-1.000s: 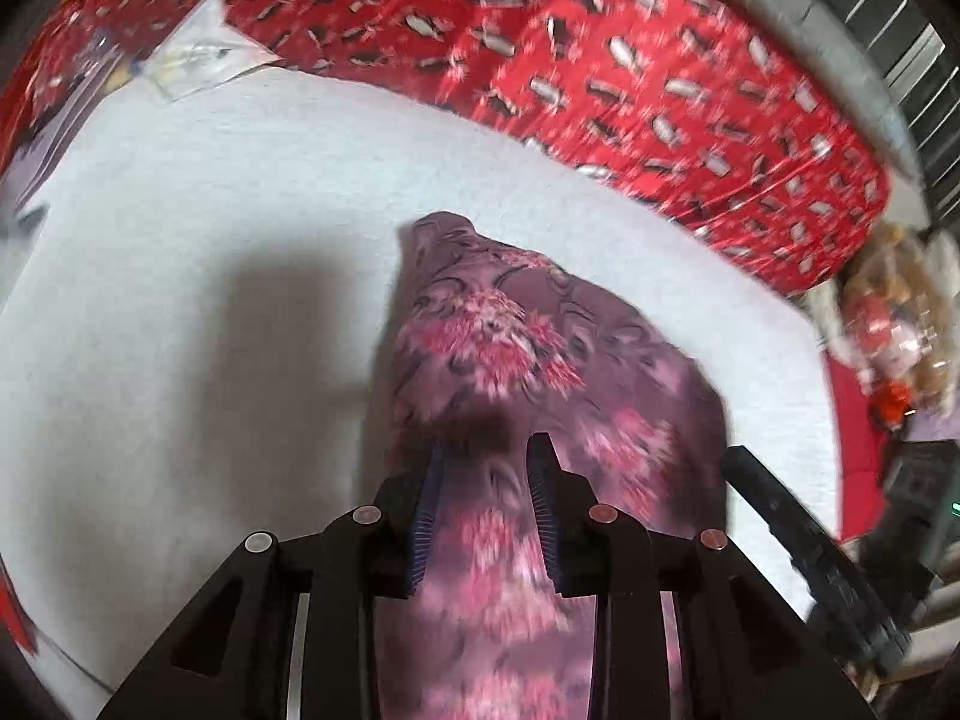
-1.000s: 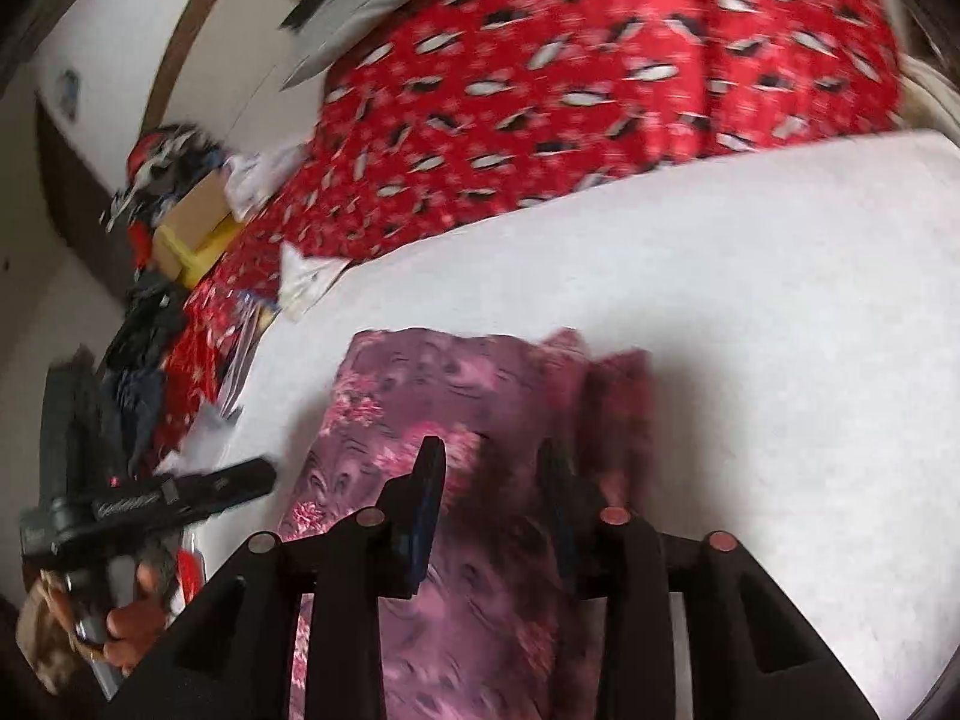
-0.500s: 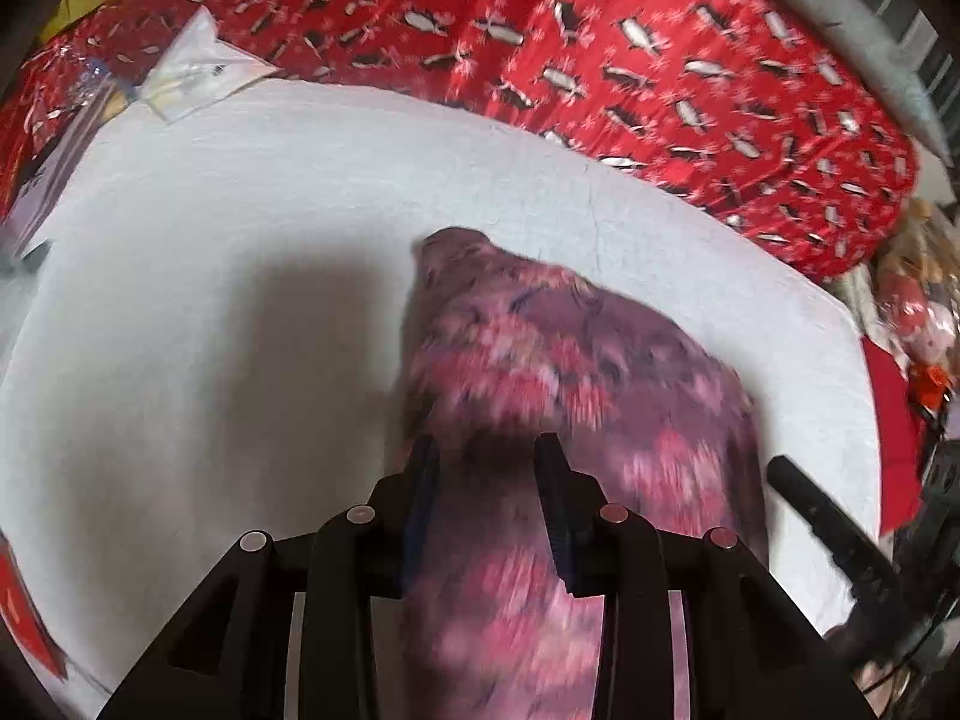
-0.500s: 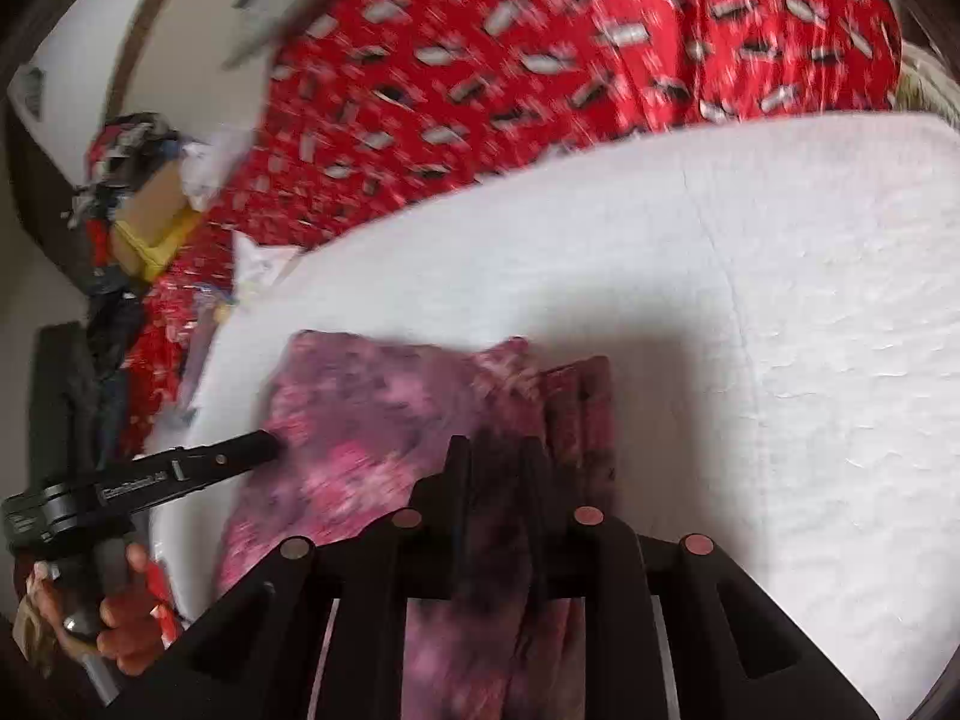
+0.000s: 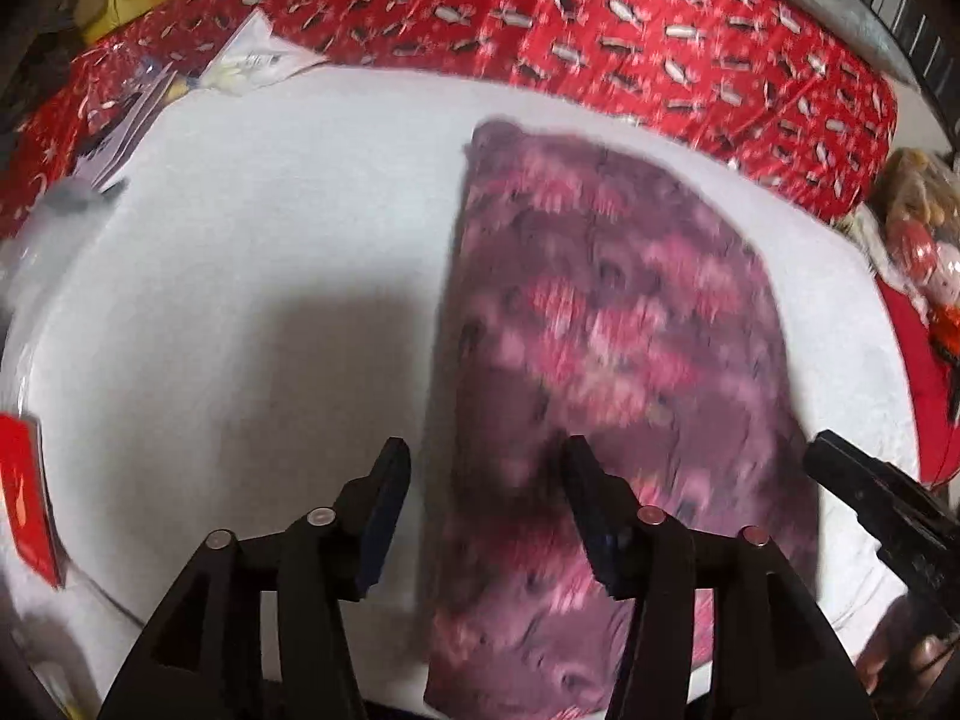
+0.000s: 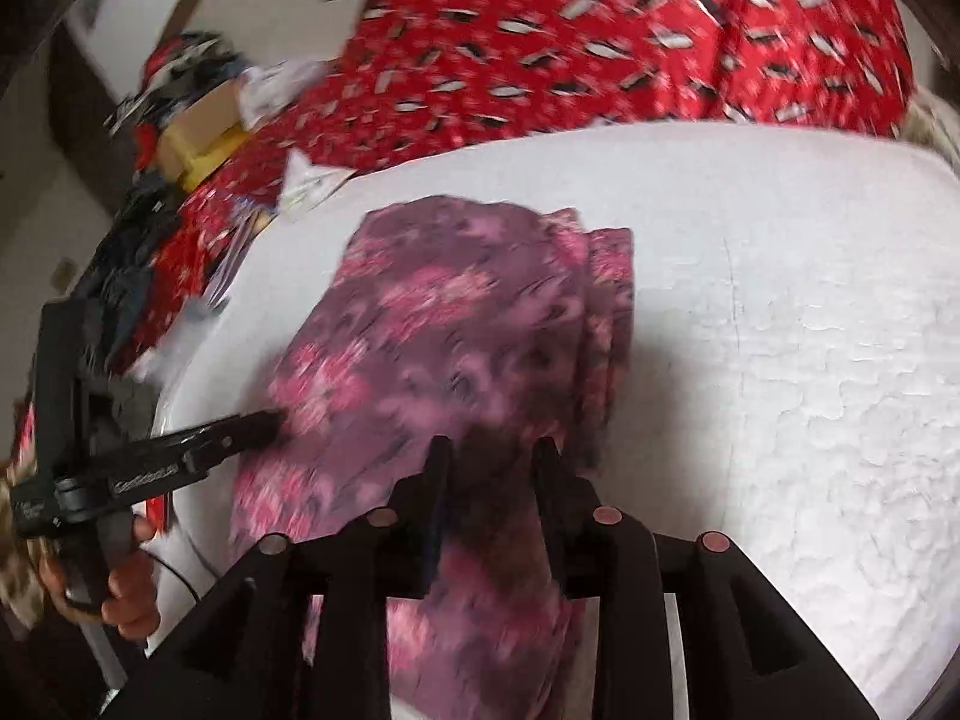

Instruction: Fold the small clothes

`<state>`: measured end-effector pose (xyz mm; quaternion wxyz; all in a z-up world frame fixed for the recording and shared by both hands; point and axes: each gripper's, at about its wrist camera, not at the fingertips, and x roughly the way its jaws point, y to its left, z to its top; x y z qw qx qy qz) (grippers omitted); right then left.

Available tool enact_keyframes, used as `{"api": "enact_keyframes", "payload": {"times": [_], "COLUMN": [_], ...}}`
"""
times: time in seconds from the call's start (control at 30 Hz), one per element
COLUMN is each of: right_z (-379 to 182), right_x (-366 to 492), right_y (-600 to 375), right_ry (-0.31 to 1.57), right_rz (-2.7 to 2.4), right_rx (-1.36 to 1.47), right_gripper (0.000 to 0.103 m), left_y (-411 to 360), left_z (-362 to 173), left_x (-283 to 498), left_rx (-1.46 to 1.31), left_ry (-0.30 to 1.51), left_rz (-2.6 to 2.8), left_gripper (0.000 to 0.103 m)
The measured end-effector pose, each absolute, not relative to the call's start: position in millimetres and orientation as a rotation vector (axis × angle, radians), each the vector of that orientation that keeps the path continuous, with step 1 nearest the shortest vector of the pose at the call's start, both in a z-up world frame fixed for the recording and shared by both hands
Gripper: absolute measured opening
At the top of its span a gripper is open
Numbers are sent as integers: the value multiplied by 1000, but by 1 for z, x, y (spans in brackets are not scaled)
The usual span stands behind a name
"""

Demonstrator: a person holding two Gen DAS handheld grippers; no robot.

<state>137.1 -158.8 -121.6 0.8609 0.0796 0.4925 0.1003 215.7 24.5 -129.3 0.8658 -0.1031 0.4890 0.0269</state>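
Note:
A purple garment with a pink flower print (image 5: 606, 324) lies folded flat on a white padded surface (image 5: 252, 276). It also shows in the right wrist view (image 6: 444, 330), with layered folded edges along its right side. My left gripper (image 5: 486, 474) is open and empty, just above the garment's near left edge. My right gripper (image 6: 489, 456) is open and empty, over the garment's near part. The left gripper shows in the right wrist view (image 6: 198, 450), at the garment's left edge. Both views are blurred.
A red patterned cover (image 5: 630, 30) lies behind the white surface (image 6: 810, 360). Papers and a plastic bag (image 5: 252, 60) sit at the back left. A yellow box and dark clothes (image 6: 180, 138) are piled at the far left. Soft toys (image 5: 918, 222) stand at the right.
Both grippers were closed on the garment a second ago. They have let go, opened and pulled back a little. The garment now lies flat.

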Motion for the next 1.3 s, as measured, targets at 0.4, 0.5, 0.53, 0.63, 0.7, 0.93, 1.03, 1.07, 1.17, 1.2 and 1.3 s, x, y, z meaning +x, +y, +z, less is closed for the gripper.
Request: {"api": "enact_keyframes", "payload": {"times": [0.4,0.5,0.53,0.63,0.7,0.93,1.03,1.07,1.17,1.2,1.3], "right_z": [-154,-132,-121,-96,-81,-87,-92,-92,-84,-79,-67], "right_x": [101,91,87,67,51,7,-7,-11,-19,-20,-26], "right_y": [-170,-170,-167,-160,-157,-159,-166,-169,-173,-173,-168], "right_ry": [1241,1214,1201,1160,1130,1148,1144,1136,1082,1058,989], "right_rz": [98,84,85,86,71,-88,-119,-127,-142,-143,-138], "right_rx": [36,19,-12,-107,-152,-250,-205,-182,-120,-104,-100], "right_gripper": [52,55,55,64,94,103,103,103,103,103,103], "left_y": [-10,-14,-15,-19,-22,-31,-37,-39,-43,-44,-45], "left_z": [-131,-119,-113,-97,-93,-93,-90,-90,-88,-87,-85], "left_x": [171,153,147,122,104,62,49,46,41,39,35], "left_rx": [-18,-27,-22,-10,-4,8,41,49,69,74,72], "left_ry": [1039,1012,996,930,909,873,857,852,837,832,821], "left_rz": [133,125,127,134,138,146,152,148,136,132,121], "left_gripper": [58,57,57,58,61,68,70,70,71,72,72]}}
